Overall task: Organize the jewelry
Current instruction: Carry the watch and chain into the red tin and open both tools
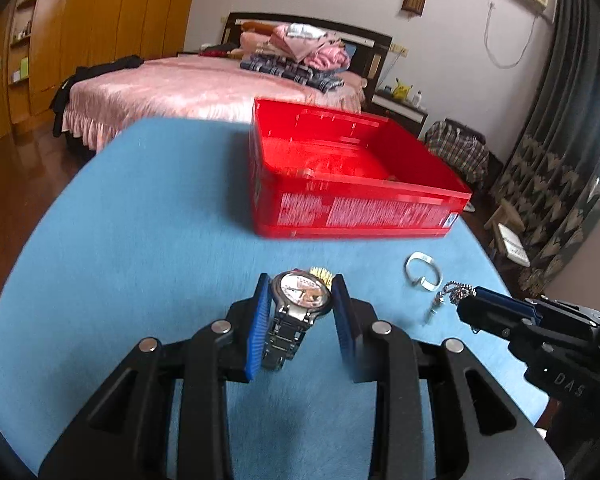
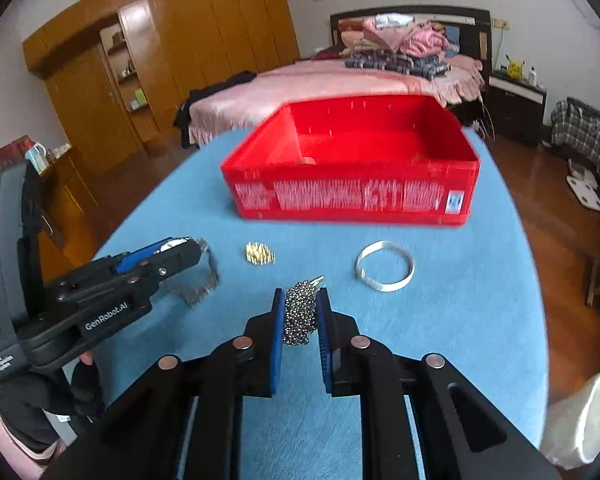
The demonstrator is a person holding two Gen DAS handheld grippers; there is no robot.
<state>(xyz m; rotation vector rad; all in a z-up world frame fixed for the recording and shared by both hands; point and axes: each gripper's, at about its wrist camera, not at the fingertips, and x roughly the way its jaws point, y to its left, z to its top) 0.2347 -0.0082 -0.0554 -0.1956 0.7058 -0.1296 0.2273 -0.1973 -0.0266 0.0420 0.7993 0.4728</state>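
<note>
The blue table (image 2: 460, 320) in this bedroom is carrying the red bin (image 2: 352, 164), my landmark. I am holding 2 pieces, both on the near side of the bin and clear of its front wall. My left gripper (image 1: 300, 300) is clamping the wristwatch (image 1: 300, 294), its band hanging down. My right gripper (image 2: 300, 312) is pinching the bunched ball chain (image 2: 298, 312). The silver bangle (image 2: 384, 266) and gold piece (image 2: 260, 254) are lying between us and the bin. I judge both loads must travel forward and up over that wall; neither hand is clearly nearer.
</note>
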